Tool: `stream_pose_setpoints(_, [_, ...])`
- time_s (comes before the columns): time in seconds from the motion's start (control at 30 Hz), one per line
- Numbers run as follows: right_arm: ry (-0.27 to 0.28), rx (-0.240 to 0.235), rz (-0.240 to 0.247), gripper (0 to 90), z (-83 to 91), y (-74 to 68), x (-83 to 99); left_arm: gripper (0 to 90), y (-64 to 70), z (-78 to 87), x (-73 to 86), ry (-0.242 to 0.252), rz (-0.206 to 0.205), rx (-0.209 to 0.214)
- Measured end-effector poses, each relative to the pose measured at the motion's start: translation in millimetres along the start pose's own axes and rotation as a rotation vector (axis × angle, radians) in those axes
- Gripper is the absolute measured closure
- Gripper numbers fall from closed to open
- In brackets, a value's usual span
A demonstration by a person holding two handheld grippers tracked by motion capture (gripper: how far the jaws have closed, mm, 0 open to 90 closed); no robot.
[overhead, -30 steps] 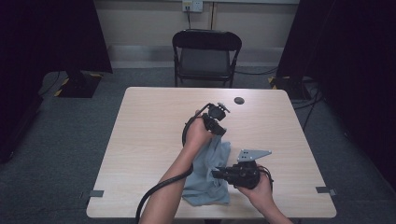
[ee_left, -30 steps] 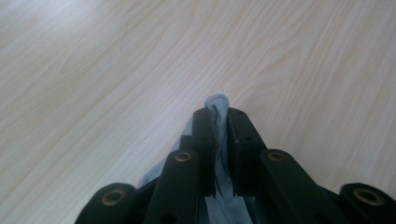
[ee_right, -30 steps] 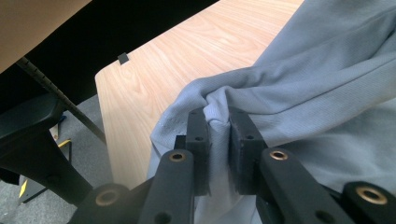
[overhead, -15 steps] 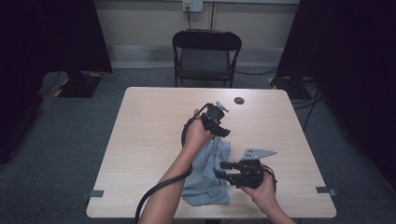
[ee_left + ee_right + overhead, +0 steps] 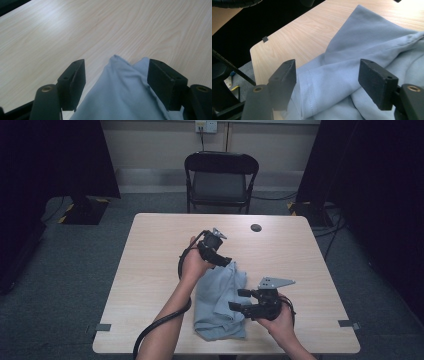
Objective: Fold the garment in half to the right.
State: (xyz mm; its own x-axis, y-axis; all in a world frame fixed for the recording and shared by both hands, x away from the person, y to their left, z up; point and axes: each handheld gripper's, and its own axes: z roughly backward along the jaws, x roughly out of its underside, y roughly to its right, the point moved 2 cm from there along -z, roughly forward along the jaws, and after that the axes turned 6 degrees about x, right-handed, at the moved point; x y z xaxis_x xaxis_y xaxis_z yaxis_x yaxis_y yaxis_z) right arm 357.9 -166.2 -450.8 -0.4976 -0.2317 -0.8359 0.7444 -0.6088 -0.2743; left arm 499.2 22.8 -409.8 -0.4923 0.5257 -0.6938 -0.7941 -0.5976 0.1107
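A pale wooden table point(image 5: 150, 270) is carrying everything, with a black folding chair point(image 5: 221, 177) standing beyond its far edge. A light blue garment point(image 5: 217, 302) is lying crumpled on the near middle of the table, between the two hands. The left gripper point(image 5: 225, 262) is hovering at the garment's far corner, its jaws standing wide apart with the cloth's folded tip point(image 5: 117, 60) between them. The right gripper point(image 5: 240, 300) is reaching in from the garment's right edge, jaws likewise spread over a stitched hem point(image 5: 309, 95). A small dark disc point(image 5: 256, 227) is sitting near the table's far edge.
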Motion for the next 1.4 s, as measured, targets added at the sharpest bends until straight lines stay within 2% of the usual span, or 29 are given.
stream_pose_setpoints(0.17, [-0.014,-0.014,0.038,30.9,-10.3,-5.8,-0.1,30.5,-10.4,8.1,15.8,0.002,0.025,-0.027])
stream_pose_setpoints(0.27, [-0.032,-0.018,0.071,31.5,-17.9,-12.0,1.0,30.5,-17.3,14.4,26.7,-0.004,0.052,-0.043])
stream_pose_setpoints(0.33, [-0.059,-0.015,0.095,31.5,-23.4,-15.7,2.9,30.6,-21.3,17.2,32.8,-0.011,0.052,-0.06])
stream_pose_setpoints(0.4, [-0.07,-0.02,0.112,32.2,-27.7,-18.3,4.5,30.5,-26.1,19.8,40.6,-0.008,0.079,-0.063])
stream_pose_setpoints(0.53, [-0.09,-0.013,0.15,35.9,-36.6,-23.2,8.0,32.0,-32.7,20.2,53.4,-0.026,0.1,-0.075])
stream_pose_setpoints(0.6, [-0.114,0.015,0.184,37.7,-41.4,-25.0,11.4,33.5,-34.9,16.1,59.6,-0.032,0.122,-0.069])
stream_pose_setpoints(0.67, [-0.123,0.034,0.187,44.1,-44.2,-24.9,13.1,36.2,-36.6,10.9,63.7,-0.041,0.133,-0.065])
stream_pose_setpoints(0.7, [-0.13,0.059,0.19,46.7,-45.6,-24.3,13.8,39.6,-37.8,8.5,65.1,-0.042,0.142,-0.065])
stream_pose_setpoints(0.83, [-0.145,0.066,0.176,71.3,-46.9,-23.0,15.2,53.0,-44.8,-1.3,67.6,-0.028,0.191,-0.059])
stream_pose_setpoints(0.93, [-0.142,0.069,0.176,83.3,-44.0,-21.4,16.5,64.8,-48.8,-8.9,69.2,-0.043,0.208,-0.064])
stream_pose_setpoints(0.97, [-0.129,0.06,0.157,84.9,-40.2,-19.9,16.6,71.6,-49.0,-10.1,69.1,-0.045,0.216,-0.061])
stream_pose_setpoints(1.07, [-0.102,0.05,0.116,85.7,-31.2,-16.1,17.0,79.8,-48.6,-13.7,68.3,-0.065,0.219,-0.06])
stream_pose_setpoints(1.1, [-0.095,0.046,0.101,85.8,-27.5,-14.8,17.1,82.6,-47.5,-15.3,67.4,-0.078,0.207,-0.062])
stream_pose_setpoints(1.27, [-0.028,0.052,0.042,85.7,-5.1,-9.2,19.7,84.4,-45.8,-18.9,65.6,-0.102,0.194,-0.087])
stream_pose_setpoints(1.33, [-0.017,0.048,0.015,85.6,4.2,-6.9,23.6,84.4,-45.4,-19.0,65.8,-0.098,0.192,-0.083])
stream_pose_setpoints(1.4, [-0.023,0.057,0.011,85.1,12.1,-4.9,29.6,84.3,-43.8,-18.5,65.9,-0.098,0.194,-0.074])
